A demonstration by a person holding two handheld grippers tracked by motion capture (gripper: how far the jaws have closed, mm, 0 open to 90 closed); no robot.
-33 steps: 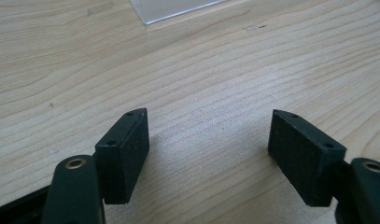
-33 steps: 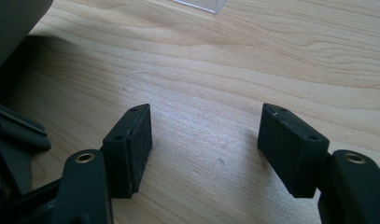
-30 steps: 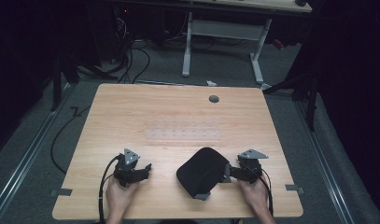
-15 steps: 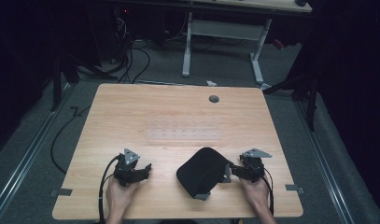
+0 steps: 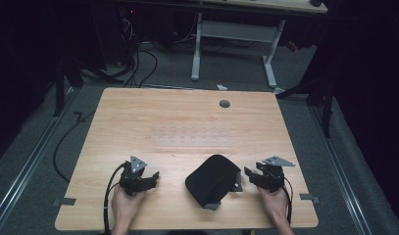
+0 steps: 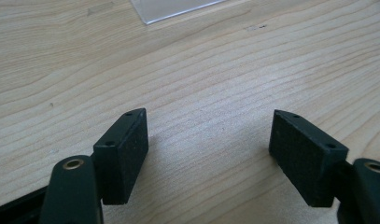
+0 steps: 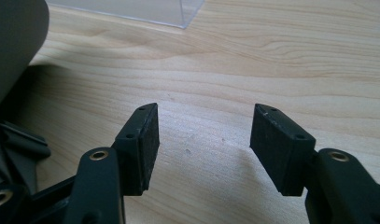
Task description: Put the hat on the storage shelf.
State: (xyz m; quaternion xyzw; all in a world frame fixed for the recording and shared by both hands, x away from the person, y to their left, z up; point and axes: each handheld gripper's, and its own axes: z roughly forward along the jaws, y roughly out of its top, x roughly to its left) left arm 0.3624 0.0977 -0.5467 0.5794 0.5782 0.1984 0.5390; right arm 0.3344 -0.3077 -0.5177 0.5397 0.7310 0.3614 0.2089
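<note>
Dark curtains and grey carpet surrounded a light wooden table (image 5: 138,117), with a white-legged desk frame (image 5: 234,34) and loose black cables (image 5: 133,63) on the floor beyond its far edge. On the near part of the tabletop lay a black fabric pouch with grey strap ends (image 5: 212,178), between the two hands and nearer the right one. The right gripper (image 5: 250,175) rested on the wood just beside the pouch's right edge, its jaws spread apart with bare tabletop between them; in the right gripper view (image 7: 204,140) the pouch's dark fabric (image 7: 15,42) rose at the left, beside the jaws and not between them. The left gripper (image 5: 152,177) sat well apart from the pouch on its left, jaws likewise spread wide and holding nothing, over plain wood grain in the left gripper view (image 6: 208,142). A flat clear plastic sheet (image 5: 193,138) lay farther up the table's middle, and a round grey cable grommet (image 5: 225,104) sat near the far edge.
</note>
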